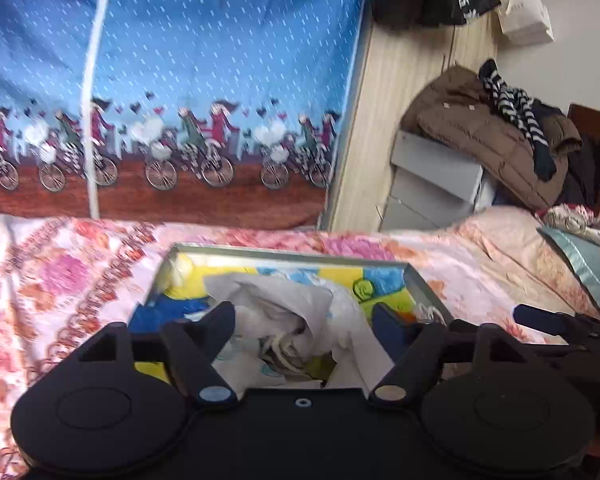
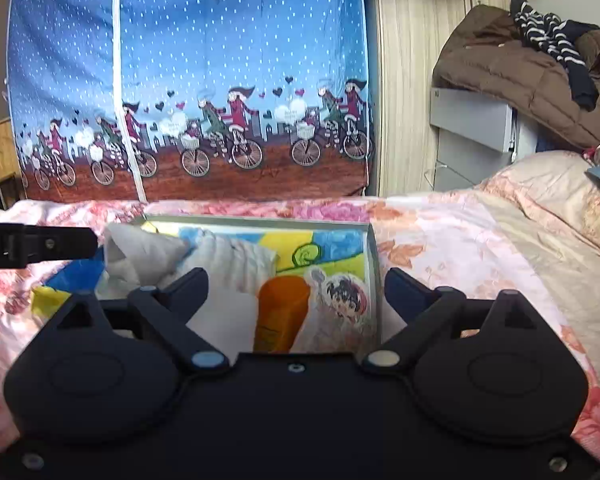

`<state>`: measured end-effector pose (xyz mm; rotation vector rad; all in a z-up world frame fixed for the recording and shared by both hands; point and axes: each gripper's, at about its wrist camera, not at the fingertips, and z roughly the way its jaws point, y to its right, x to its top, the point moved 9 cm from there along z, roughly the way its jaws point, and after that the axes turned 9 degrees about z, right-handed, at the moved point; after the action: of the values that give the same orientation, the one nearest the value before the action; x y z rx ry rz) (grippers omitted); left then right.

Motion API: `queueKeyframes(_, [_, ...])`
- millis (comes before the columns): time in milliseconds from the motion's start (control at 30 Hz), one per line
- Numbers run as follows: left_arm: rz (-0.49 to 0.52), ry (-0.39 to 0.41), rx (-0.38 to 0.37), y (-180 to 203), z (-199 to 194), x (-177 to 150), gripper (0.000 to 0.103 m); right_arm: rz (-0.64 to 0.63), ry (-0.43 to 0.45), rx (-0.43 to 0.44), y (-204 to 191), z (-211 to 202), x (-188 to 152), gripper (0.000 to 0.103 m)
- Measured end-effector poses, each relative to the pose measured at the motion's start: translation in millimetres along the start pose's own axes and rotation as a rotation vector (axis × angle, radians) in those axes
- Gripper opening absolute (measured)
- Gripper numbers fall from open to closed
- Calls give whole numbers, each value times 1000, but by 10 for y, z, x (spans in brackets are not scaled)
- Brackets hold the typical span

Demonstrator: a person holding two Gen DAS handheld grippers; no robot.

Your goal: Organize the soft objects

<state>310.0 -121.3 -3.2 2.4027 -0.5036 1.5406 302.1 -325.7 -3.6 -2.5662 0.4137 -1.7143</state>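
Spread tongs [image 2: 296, 288] — floral bedspread [image 2: 460, 248] beneath

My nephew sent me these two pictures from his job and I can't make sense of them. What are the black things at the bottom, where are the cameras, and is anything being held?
The black shapes are two hand-held grippers, each with two fingers; a person carries one in each hand. Each gripper has a camera looking forward along its fingers, so one picture comes from the left gripper and the other from the right gripper. Both are open and hold nothing. They hover over a shallow box lying on a flowered bedspread. In the box are a crumpled white cloth, an orange tube and a colourful towel. Behind hangs a blue curtain printed with cyclists.
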Motion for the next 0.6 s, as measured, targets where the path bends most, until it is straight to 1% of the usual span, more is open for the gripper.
queueKeyframes(33, [1,17,14,-8,-117,34,88,4,9,4,-9,-67,40,98])
queueKeyframes(67, [3,33,24,-12,-206,54,90,7,20,9,-23,-149,86,101])
queueKeyframes(133, [1,71,47,-23,-432,104,97,-2,37,23,-69,-328,153,102])
queueKeyframes(300, [-25,149,106,-28,-978,138,102,-10,86,33,-156,-837,193,103])
queueKeyframes(500, [7,202,161,81,-1600,-6,102,-21,157,23,-228,-1422,58,103])
queueKeyframes(600, [27,209,168,155,-1860,-114,102,-16,186,9,-242,-1647,-35,103])
